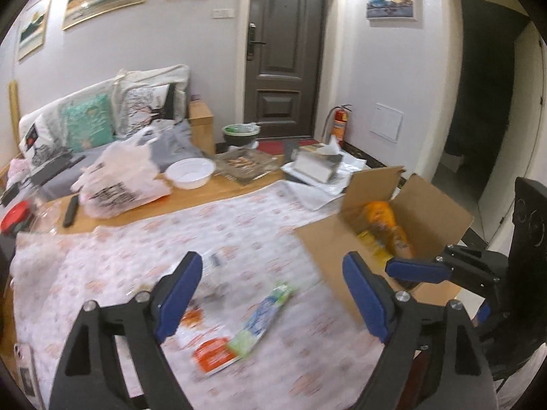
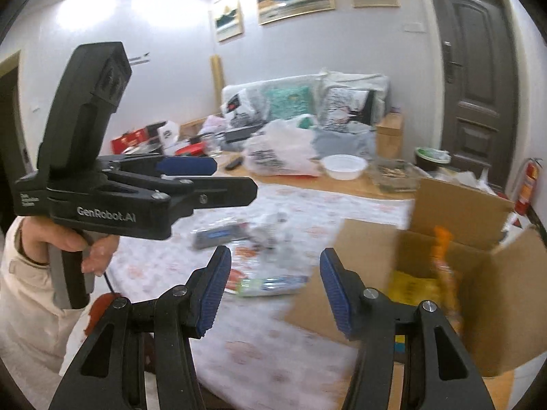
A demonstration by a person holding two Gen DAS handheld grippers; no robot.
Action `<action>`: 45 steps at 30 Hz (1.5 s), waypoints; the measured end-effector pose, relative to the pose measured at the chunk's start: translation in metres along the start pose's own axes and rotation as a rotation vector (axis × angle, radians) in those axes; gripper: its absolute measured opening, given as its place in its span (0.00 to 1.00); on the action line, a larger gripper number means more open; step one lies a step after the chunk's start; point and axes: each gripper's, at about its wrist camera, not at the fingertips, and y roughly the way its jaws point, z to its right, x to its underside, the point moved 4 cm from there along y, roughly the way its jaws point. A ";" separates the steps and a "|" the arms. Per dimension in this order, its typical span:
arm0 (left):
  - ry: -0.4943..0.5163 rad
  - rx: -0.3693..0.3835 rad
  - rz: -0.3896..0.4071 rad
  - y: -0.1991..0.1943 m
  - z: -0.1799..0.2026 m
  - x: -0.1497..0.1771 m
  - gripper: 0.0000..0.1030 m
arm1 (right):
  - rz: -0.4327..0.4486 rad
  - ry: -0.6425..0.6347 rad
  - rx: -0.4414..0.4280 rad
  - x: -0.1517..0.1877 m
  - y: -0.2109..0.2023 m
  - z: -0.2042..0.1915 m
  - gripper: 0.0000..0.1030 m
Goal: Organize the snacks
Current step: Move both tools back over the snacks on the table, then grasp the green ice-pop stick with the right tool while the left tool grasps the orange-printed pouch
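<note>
An open cardboard box (image 1: 427,215) stands at the right of the table and holds orange and yellow snack bags (image 1: 386,225); it also shows in the right wrist view (image 2: 478,273). A blue-green snack packet (image 1: 263,317) and an orange packet (image 1: 213,355) lie on the patterned cloth, with clear-wrapped snacks (image 2: 253,232) beyond. My left gripper (image 1: 273,294) is open and empty above the packets. My right gripper (image 2: 273,290) is open and empty, between the packets and the box; it shows in the left wrist view (image 1: 420,270) by the box's near edge. The left gripper shows in the right wrist view (image 2: 218,177).
A white plastic bag (image 1: 119,177), a white bowl (image 1: 189,172), a glass tray (image 1: 246,165) and a tissue box (image 1: 318,164) sit along the far side of the table. A remote (image 1: 71,210) lies at the left. A sofa with cushions (image 1: 102,119) stands behind.
</note>
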 end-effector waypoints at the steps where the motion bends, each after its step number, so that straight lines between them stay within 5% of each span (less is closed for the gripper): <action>1: -0.008 -0.009 0.000 -0.004 -0.008 0.005 0.80 | -0.007 -0.006 -0.009 -0.001 0.006 -0.010 0.49; 13: -0.180 0.026 -0.066 0.002 -0.100 0.091 0.81 | -0.192 0.127 -0.004 0.027 0.095 -0.077 0.52; 24: -0.369 0.076 -0.141 0.062 -0.131 0.136 0.81 | -0.278 0.317 0.211 0.063 0.149 -0.034 0.59; 39: -0.386 0.054 -0.163 0.096 -0.144 0.137 0.81 | -0.303 0.332 0.371 0.063 0.192 0.012 0.59; 45: -0.375 0.036 -0.167 0.100 -0.140 0.135 0.79 | -0.336 0.207 0.379 0.066 0.189 0.008 0.34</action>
